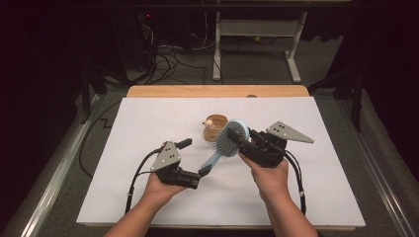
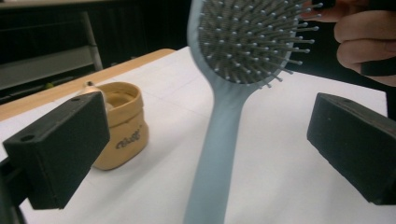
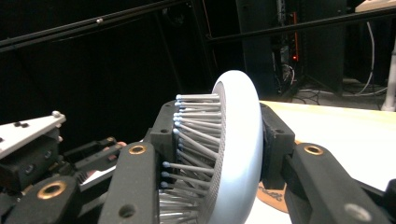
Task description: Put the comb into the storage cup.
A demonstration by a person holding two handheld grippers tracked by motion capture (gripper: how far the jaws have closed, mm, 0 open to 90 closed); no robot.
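Jaws of the right gripper (image 3: pixel 219 154) clench the pale blue hairbrush (image 1: pixel 228 140) by its head above mid-table, the left gripper (image 2: pixel 205 149) spread wide around the handle without touching, so the brush could pivot and drop onto the tan jar (image 1: pixel 215 128).

floor: grey carpet (image 1: pixel 257 69) | white desk frame (image 1: pixel 257 29) | tangled cables (image 1: pixel 165 59) | surroundings dark

Pale blue hairbrush (image 2: pixel 219 126) upright between the left tool's (image 2: pixel 205 149) two black jaws, handle clear of both pads, bristles facing the camera. Tan tub (image 2: pixel 122 130) resting on the white tabletop (image 2: pixel 289 186) behind the left jaw. Hand (image 2: pixel 362 42) at upper right, beside the brush head.
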